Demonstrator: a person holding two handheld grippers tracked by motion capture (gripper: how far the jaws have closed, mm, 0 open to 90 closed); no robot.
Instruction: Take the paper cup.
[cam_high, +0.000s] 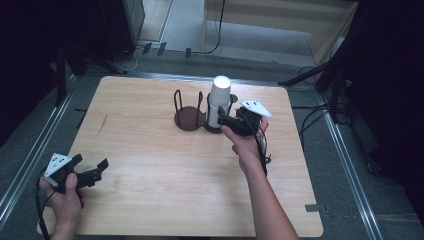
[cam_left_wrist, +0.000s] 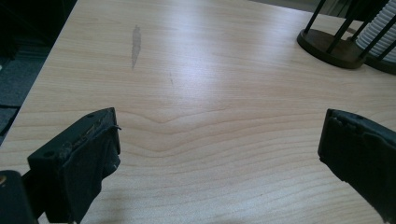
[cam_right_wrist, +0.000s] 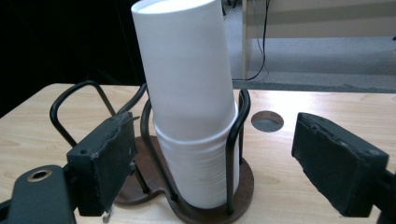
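Wooden table (cam_high: 150, 165), dark room behind. White cup stack (cam_right_wrist: 187, 107) stands upside down in right bay of 2-bay wire holder (cam_right_wrist: 233, 140), far centre. Likely light, thin-walled, crushable; grip upper cup mid-wall, gently. Right gripper (cam_right_wrist: 210, 158) gapes wide beside it, empty. Left gripper (cam_left_wrist: 215, 158) likewise spread, idle near corner.

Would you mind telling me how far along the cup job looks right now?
Done: nothing evident; the cup stack sits in the holder. In hand: the right hand-held gripper is open, facing it. Left: gripping a cup; the left hand-held gripper is open over bare table.
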